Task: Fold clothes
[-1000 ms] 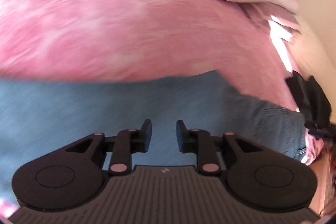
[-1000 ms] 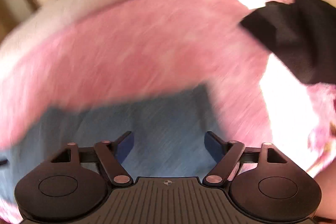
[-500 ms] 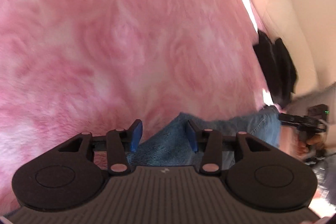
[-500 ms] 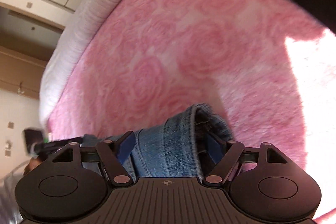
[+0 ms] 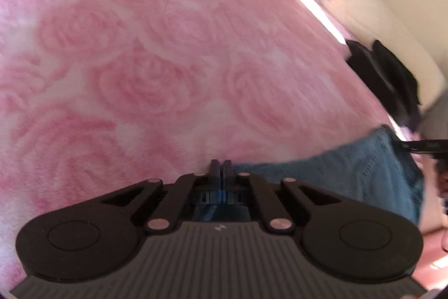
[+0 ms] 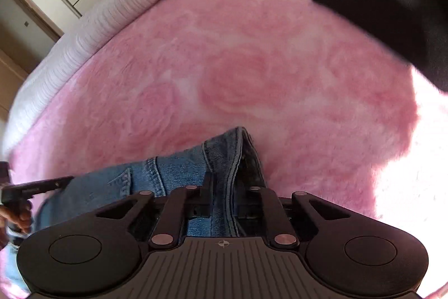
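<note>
Blanket (image 5: 168, 69), pink with a rose pattern, spreads out ahead of both pairs of fingers. Blue jeans (image 6: 179, 175) lie on it. A black garment (image 6: 392, 4) sits farther off. The right gripper (image 6: 224, 187) is closing, denim pinched between its jaws. The left gripper (image 5: 221, 170) is clamped shut on the jeans' edge.

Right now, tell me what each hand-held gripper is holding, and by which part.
Both hold the jeans. The right hand-held gripper, jaws closing, clamps a folded, seamed edge. The left hand-held gripper pinches the denim's edge at its other end; which part cannot be told.
</note>
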Tool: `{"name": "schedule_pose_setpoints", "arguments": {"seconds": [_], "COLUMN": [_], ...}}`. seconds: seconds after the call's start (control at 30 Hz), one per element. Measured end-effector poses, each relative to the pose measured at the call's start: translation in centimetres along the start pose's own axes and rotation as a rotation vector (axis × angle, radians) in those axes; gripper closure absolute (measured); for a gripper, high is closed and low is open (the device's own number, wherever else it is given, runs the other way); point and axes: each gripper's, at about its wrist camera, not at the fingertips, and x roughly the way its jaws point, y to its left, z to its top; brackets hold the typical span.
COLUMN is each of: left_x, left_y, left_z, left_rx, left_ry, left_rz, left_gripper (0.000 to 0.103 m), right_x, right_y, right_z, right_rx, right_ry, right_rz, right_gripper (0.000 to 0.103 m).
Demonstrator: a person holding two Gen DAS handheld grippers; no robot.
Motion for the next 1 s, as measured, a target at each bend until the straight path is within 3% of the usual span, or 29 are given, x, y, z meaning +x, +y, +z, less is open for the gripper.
{"name": "schedule_pose_setpoints", "arguments": {"seconds": [0.1, 0.13, 0.17, 0.27, 0.33, 0.43, 0.57, 0.77, 0.87, 0.97, 1.0], "left_x": [-2.7, -3.9, -5.2, -8.9, -10.5, -12.1, -14.2, -18.0, -19.9, -20.4, -20.3], "left_y": [-0.9, -1.0, -0.7, -0.2, -0.4, -0.5, -0.5, -0.7, -2.6, -5.0, -5.6], "left_z": [-0.4, -0.7, -1.1, -2.9, -4.8, -9.1, -14.8, -21.0, -22.9, -23.5, -23.5], "left_rx": [0.024, 0.012, -0.021, -0.099, -0.112, -0.133, -0.140, -0.168, -0.125, -0.101, -0.101], "left_ry": [-0.075, -0.097, -0.112, -0.129, -0.120, -0.128, -0.169, -0.280, -0.334, -0.360, -0.361], "left_rz": [0.145, 0.183, 0.197, 0.213, 0.211, 0.203, 0.199, 0.221, 0.301, 0.333, 0.336], "left_gripper": [0.098, 0.096, 0.095, 0.095, 0.095, 0.095, 0.095, 0.095, 0.095, 0.090, 0.091], "right_x": [-1.7, -2.3, -3.1, -5.7, -6.5, -5.3, -3.2, -5.9, -7.2, -9.2, -9.2], "right_y": [1.5, 2.3, 3.1, 5.7, 7.3, 9.9, 10.1, 7.3, 9.0, 11.7, 12.8], "right_z": [-0.2, -0.3, -0.4, -1.5, -2.9, -6.5, -12.6, -15.4, -16.3, -17.9, -18.4], "right_rx": [-0.064, -0.100, -0.135, -0.194, -0.215, -0.311, -0.483, -0.398, -0.375, -0.377, -0.385], "right_ry": [-0.037, -0.054, -0.085, -0.215, -0.242, -0.186, -0.189, -0.295, -0.348, -0.407, -0.386], "right_rz": [-0.071, -0.117, -0.170, -0.304, -0.239, -0.173, -0.322, -0.232, -0.258, -0.167, -0.145], "right_gripper": [0.081, 0.069, 0.062, 0.061, 0.060, 0.060, 0.060, 0.061, 0.060, 0.060, 0.060]}}
